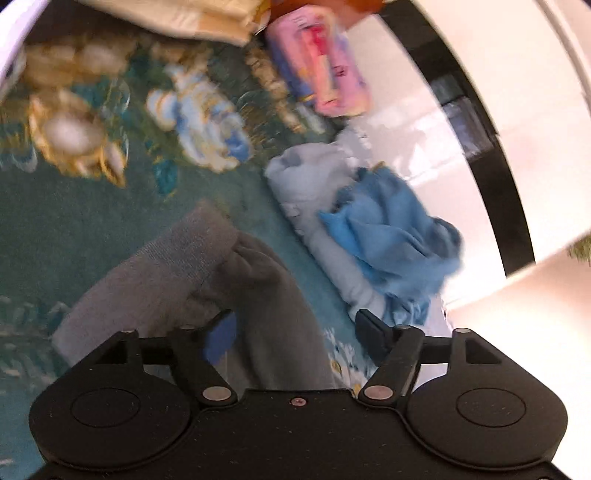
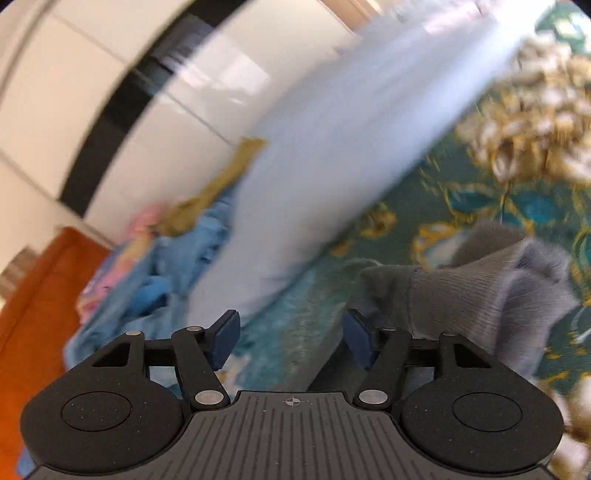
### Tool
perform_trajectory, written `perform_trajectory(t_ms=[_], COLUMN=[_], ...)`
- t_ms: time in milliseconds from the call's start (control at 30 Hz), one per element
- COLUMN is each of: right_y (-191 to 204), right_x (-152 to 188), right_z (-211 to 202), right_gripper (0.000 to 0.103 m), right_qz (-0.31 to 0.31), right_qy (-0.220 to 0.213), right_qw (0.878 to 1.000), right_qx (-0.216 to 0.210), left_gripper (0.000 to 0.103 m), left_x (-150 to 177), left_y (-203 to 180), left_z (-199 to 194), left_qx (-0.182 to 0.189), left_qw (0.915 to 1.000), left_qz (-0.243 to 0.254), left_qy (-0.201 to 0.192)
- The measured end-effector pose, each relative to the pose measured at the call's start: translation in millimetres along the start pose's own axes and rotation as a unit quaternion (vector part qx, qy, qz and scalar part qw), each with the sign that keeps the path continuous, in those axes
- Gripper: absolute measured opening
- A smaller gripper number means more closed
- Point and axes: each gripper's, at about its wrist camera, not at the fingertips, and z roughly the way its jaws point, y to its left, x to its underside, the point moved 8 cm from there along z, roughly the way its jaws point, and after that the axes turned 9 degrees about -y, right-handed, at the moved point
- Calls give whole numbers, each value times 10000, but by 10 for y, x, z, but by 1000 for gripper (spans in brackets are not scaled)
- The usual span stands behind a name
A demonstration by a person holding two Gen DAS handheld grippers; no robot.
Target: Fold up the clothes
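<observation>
Clothes first: grey garment [image 1: 207,280] lies slack on the patterned carpet [image 1: 74,206], its ribbed cuff end pointing away from the left gripper [image 1: 295,332]. Left jaws stand wide apart, cloth passing under and between them, pads not pressing on it; nothing held. Right gripper [image 2: 291,338] likewise parted, moderately wide, bare carpet between the pads, nothing gripped. In the right wrist view the same grey piece sits just beside the right-hand pad, its ribbed section bunched and rumpled.

Outward: a pale grey-white garment [image 1: 306,192] with a blue cloth [image 1: 399,229] heaped on it, near the carpet's edge by the glossy white floor [image 1: 424,92]. A pink printed item [image 1: 321,62] and a cream folded piece [image 1: 192,18] farther off. Right view adds an olive scrap [image 2: 218,188] and something orange [image 2: 40,295] at the margin; a pale blurred sheet [image 2: 351,129] crosses the view, identity unclear.

Risks, as judged: the grey piece looks crumpled, so the fold may set crooked or spring open. A careless re-grasp could pinch two layers together. The unsorted heap lies close enough to snag.
</observation>
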Motion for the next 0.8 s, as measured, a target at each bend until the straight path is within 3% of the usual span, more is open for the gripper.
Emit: perform_trajectory(t_ms=[67, 133, 233, 300, 567, 633, 700, 800], right_y=[-52, -261, -728, -948, -1005, -968, -963, -976], right_x=[-11, 6, 132, 223, 267, 239, 231, 234], right_z=[-327, -574, -764, -774, -419, -335, -228, -173], right_gripper=[64, 65, 67, 67, 66, 57, 34, 26], right_qz=[-52, 21, 337, 615, 788, 748, 787, 958], right_qy=[-338, -605, -730, -685, -843, -812, -705, -698], right_qw=[9994, 9980, 9929, 9895, 9863, 9861, 9869, 9852], right_qx=[-72, 157, 878, 1117, 1177, 1242, 1223, 1235], left_gripper=[84, 85, 85, 82, 83, 83, 82, 81], left_x=[21, 73, 243, 373, 537, 557, 571, 543], left_y=[54, 228, 595, 775, 689, 618, 607, 590], left_z=[-265, -494, -612, -600, -285, -184, -113, -25], left_qx=[-145, -481, -1025, -1219, -772, -681, -702, -601], left_qw=[9993, 9975, 9943, 9923, 9965, 9973, 9967, 9951], left_qz=[203, 220, 38, -207, -238, -112, -234, -580], left_qy=[-273, -461, -284, -63, -206, -237, -320, -533])
